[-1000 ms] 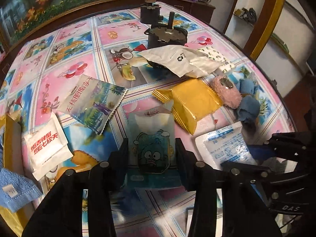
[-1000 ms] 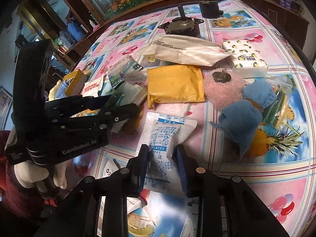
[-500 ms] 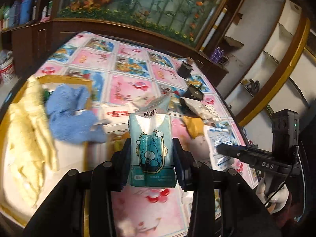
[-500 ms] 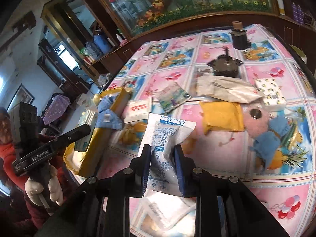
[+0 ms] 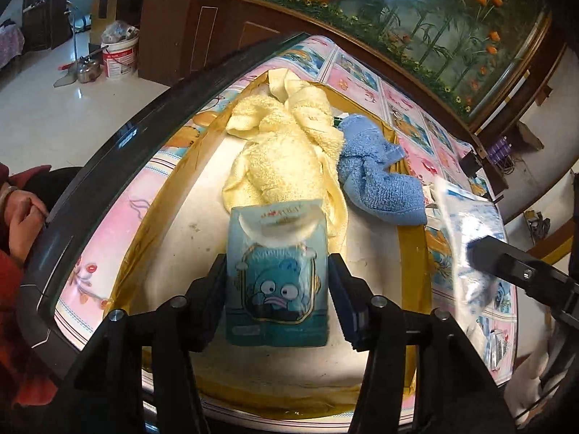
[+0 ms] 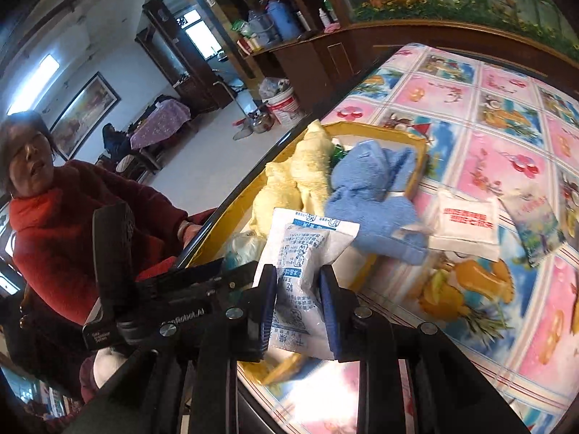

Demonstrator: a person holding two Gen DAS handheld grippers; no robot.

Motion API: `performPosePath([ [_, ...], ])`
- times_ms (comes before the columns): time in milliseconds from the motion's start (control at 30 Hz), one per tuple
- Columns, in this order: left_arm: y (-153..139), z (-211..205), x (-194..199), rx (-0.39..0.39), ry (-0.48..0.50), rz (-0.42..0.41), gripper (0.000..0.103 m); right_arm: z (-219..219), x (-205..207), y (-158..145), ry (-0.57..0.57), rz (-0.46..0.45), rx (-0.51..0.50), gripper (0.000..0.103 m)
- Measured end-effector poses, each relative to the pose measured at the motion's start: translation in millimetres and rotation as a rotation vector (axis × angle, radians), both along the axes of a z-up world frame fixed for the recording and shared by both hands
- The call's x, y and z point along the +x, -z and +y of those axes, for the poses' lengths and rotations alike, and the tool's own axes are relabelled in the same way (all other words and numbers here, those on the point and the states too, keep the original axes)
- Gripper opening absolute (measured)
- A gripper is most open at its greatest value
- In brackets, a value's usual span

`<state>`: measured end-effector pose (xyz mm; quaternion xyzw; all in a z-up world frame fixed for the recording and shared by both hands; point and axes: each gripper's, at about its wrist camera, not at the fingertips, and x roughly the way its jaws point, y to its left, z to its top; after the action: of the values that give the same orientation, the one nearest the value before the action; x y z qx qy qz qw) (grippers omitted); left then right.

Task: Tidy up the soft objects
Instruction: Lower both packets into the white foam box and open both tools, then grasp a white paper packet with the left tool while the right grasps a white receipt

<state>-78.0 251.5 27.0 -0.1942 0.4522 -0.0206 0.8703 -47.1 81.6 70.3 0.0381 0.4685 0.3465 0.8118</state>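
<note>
Over the tray: the left gripper (image 5: 277, 291) holds a teal tissue pack (image 5: 278, 278) above the yellow-rimmed tray (image 5: 412, 249), low centre of the left wrist frame.
Left fingers: closed narrow on the pack's two long sides; the pack stands upright, its long axis running along the fingers toward the towels.
Right fingers: the right gripper (image 6: 297, 303) pinches a white sachet (image 6: 302, 275) at lower centre of the right wrist frame, its long axis also along the fingers.
Already in the tray: a yellow towel (image 5: 286, 152) and a blue towel (image 5: 376, 181), touching each other, at the upper centre of the left wrist frame.
Key relation: bare tray floor lies directly under and just ahead of the teal pack, short of the yellow towel; the sachet hangs near the tray's right rim, beside the blue towel.
Nearer hand: by appearance the left, already inside the rim.
Likely next: lowering and releasing the pack onto the bare floor, judged from its position.
On the table: a white-and-red packet (image 6: 465, 228) and a scenic packet (image 6: 539, 229) remain outside, right of frame.
</note>
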Motion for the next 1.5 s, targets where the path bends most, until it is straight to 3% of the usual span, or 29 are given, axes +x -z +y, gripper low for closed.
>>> performPosePath([
  [200,-10.7,24.2,-20.8,-0.079,-0.018,-0.062,0.059,36.8,20.1,23.8,-0.009,0.063,-0.058,0.031],
  [367,-23.8,27.6,-25.4,-0.100,-0.007,-0.108,0.062,6.8,9.9,7.7,0.031,-0.013,-0.032,0.046],
  [467,-35.3,15.0,-27.4,-0.106,0.036,-0.146,0.064,-37.7,-2.4,-4.0,0.106,-0.057,-0.007,0.050],
  [533,-42.9,1.2,-29.9,-0.105,0.076,-0.175,0.075,-78.9,-13.2,-9.9,0.187,-0.087,-0.009,0.052],
  [667,-49.7,-39.2,-30.0,-0.105,0.201,-0.194,0.075,-174.5,-31.7,-11.7,0.402,-0.122,-0.038,0.055],
  [867,-38.8,-110.0,-27.5,-0.073,0.381,-0.130,0.075,-311.5,-80.8,15.9,0.685,-0.045,-0.046,0.055],
  [1033,-22.0,-188.4,-33.2,-0.044,0.557,-0.049,0.075,-377.7,-101.4,42.6,0.817,0.026,-0.027,0.057],
  [1133,-10.5,-234.7,-38.4,-0.004,0.644,-0.020,0.075,-388.5,-99.8,44.8,0.814,0.034,-0.029,0.057],
  [1267,7.7,-282.0,-38.3,0.130,0.702,0.015,0.075,-371.7,-104.0,51.7,0.703,0.053,-0.064,0.058],
  [1367,11.7,-307.5,-42.9,0.244,0.732,-0.014,0.078,-350.6,-115.3,58.4,0.609,0.044,-0.131,0.066],
  [1500,16.7,-331.9,-47.5,0.338,0.781,-0.066,0.082,-326.8,-123.8,70.9,0.537,0.027,-0.213,0.067],
])
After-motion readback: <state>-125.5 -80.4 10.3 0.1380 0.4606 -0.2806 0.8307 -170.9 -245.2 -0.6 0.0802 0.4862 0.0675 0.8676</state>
